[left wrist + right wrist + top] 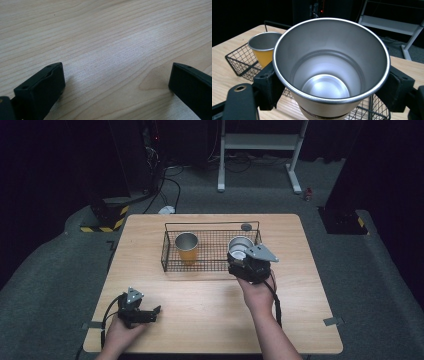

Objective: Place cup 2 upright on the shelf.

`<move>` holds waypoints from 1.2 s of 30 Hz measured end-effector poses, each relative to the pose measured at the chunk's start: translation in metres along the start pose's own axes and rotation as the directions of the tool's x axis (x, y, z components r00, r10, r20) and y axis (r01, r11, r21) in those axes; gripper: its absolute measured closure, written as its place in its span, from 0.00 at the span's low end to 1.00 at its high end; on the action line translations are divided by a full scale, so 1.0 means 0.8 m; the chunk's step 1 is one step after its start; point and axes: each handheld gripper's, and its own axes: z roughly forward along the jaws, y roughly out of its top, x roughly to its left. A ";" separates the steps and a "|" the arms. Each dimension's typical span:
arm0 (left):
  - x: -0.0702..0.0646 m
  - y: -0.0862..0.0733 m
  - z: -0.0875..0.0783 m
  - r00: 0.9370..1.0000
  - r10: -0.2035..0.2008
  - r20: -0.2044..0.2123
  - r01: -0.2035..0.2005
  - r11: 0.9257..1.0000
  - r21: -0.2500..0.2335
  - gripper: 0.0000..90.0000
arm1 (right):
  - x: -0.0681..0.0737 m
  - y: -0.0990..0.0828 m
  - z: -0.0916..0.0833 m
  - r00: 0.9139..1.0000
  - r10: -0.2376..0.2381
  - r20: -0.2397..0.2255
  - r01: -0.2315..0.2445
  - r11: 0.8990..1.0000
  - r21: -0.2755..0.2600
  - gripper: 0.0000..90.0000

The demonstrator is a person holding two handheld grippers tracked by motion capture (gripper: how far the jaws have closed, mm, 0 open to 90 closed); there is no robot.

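Over basket [170, 251], right gripper [329, 82] clamps steel cup [329, 62]; left gripper [117, 82] wide on table [112, 37].

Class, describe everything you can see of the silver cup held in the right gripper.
The silver cup is plain brushed metal with a rolled rim, tapering to a round flat base; it is empty and upright. The right gripper clamps its sides with both black jaws, holding it at the wire basket's right end.

Left gripper [150, 312] agape — right gripper [239, 262] clamped
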 end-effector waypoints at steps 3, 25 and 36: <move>0.000 0.000 0.000 1.000 0.001 0.000 -0.001 1.000 0.000 0.01 | 0.000 0.005 0.005 1.000 -0.002 0.004 0.002 1.000 -0.003 0.21; 0.000 0.000 0.000 1.000 0.003 0.002 -0.003 1.000 0.002 0.01 | 0.007 0.026 0.052 1.000 -0.012 0.027 0.012 1.000 0.022 0.21; 0.000 0.000 0.000 1.000 0.002 0.004 -0.002 1.000 0.002 0.01 | 0.011 0.039 0.074 1.000 -0.008 0.030 0.007 0.999 0.036 0.21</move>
